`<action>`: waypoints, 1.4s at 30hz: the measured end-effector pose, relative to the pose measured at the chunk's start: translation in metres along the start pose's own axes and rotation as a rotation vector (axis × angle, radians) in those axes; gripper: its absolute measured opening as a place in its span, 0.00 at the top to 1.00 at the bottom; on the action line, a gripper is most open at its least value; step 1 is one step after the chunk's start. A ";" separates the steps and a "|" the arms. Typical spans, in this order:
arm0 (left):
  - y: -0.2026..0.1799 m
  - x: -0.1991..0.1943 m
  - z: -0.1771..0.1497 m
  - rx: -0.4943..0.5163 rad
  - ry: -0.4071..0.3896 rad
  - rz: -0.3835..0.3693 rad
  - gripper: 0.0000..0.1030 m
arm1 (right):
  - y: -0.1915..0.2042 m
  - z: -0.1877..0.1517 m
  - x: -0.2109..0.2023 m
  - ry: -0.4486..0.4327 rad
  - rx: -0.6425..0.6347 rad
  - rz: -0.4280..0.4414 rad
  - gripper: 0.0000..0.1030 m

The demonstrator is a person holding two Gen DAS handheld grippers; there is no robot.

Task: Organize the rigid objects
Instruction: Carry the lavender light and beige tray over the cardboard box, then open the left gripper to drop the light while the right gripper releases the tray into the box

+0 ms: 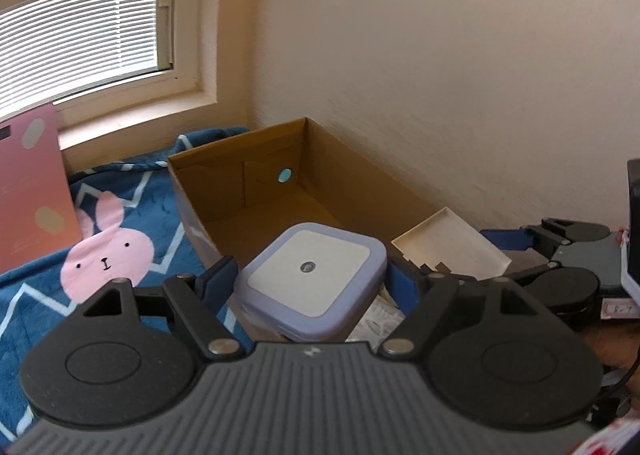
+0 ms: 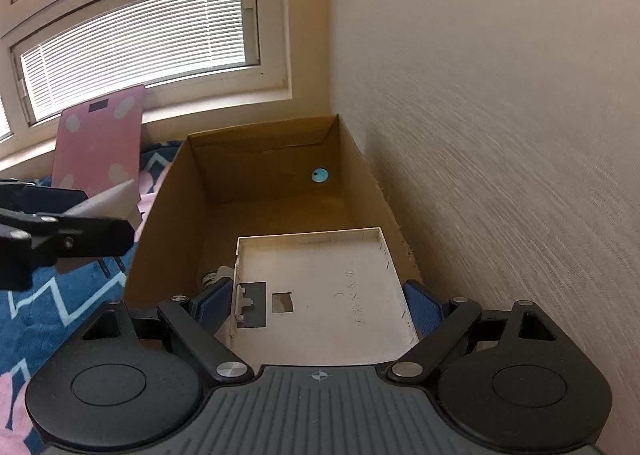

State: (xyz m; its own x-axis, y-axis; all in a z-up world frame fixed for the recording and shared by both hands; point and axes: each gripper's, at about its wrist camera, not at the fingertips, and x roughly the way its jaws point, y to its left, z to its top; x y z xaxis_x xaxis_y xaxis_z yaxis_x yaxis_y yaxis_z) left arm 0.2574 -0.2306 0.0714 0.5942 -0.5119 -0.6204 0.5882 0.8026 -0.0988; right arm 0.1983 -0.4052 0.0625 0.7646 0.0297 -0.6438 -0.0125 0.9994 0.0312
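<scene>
My left gripper [image 1: 310, 284] is shut on a lavender square container [image 1: 308, 267] with a white lid panel. It holds the container above the near end of an open cardboard box [image 1: 224, 171]. My right gripper [image 2: 316, 301] is shut on a shallow white plastic tray [image 2: 320, 275], its blue pads on the tray's two sides, over the same box [image 2: 168, 215]. In the left wrist view the right gripper [image 1: 560, 251] and its tray [image 1: 452, 247] are to the right. In the right wrist view the left gripper [image 2: 60, 231] reaches in from the left, with a corner of the container [image 2: 108, 203] showing.
The box stands against a cream wall [image 2: 500, 135] on a blue blanket with a pink bunny [image 1: 108, 255]. A pink flat board [image 2: 100, 143] leans on the window sill. A small metallic object [image 2: 211, 278] lies at the box's near end, and the far half of its floor is bare.
</scene>
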 end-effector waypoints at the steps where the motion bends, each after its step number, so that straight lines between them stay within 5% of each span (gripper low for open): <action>1: -0.001 0.004 0.000 0.005 0.007 -0.002 0.26 | -0.002 0.000 0.002 0.003 0.002 -0.001 0.16; 14: -0.003 0.031 -0.003 -0.003 0.041 -0.047 0.25 | -0.014 -0.007 0.007 0.021 0.025 -0.023 0.16; 16: -0.003 0.029 -0.003 0.002 0.025 -0.032 0.16 | -0.014 -0.007 0.006 0.021 0.026 -0.022 0.16; 30: 0.016 -0.001 -0.021 0.007 0.017 0.102 0.16 | -0.003 -0.008 0.001 0.007 0.035 0.002 0.16; 42: 0.020 -0.013 -0.032 0.008 0.020 0.129 0.16 | 0.006 -0.003 0.002 0.004 0.018 0.005 0.16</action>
State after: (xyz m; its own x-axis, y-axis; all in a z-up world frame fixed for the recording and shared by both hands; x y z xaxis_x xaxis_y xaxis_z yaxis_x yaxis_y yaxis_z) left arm 0.2433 -0.1982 0.0525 0.6540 -0.3983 -0.6432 0.5123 0.8588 -0.0110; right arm 0.1976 -0.3996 0.0590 0.7618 0.0352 -0.6469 -0.0052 0.9988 0.0482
